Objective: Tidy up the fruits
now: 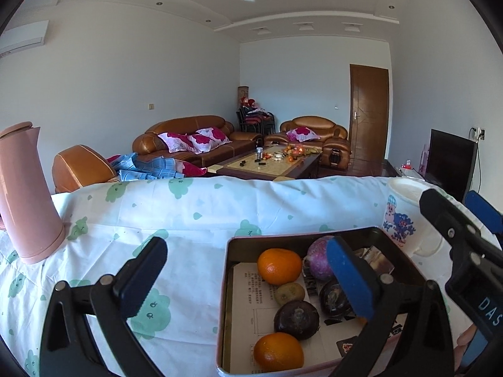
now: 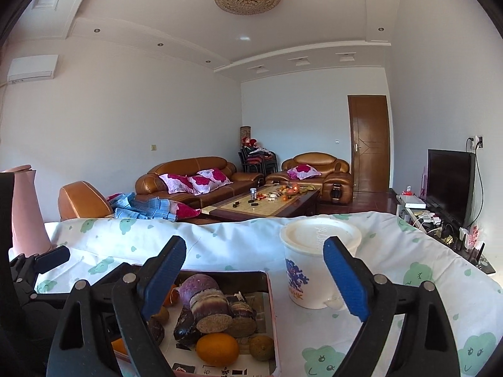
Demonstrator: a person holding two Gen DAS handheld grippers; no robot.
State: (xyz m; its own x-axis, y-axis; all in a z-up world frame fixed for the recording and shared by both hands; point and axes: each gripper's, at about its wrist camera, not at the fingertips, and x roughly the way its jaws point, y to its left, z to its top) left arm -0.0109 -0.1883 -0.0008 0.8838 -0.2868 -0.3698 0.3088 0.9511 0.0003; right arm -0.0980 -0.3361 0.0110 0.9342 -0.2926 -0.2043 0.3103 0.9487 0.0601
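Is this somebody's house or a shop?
Most likely a home's living room: brown leather sofa with flowered cushions, a coffee table, and a TV by the wall.

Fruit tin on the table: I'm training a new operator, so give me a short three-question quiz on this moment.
1. True or false: the left gripper holds an orange.
2. Which object stands on the cloth just beyond the tin on its right side?
A. the pink jug
B. the white cup
C. a glass bottle
3. Fill in: in the left wrist view, ___ oranges lie in the tin.

Key:
1. False. Both the left gripper and the right gripper are open and empty.
2. B. The jug stands far to the left.
3. Two: the far orange and the near orange.
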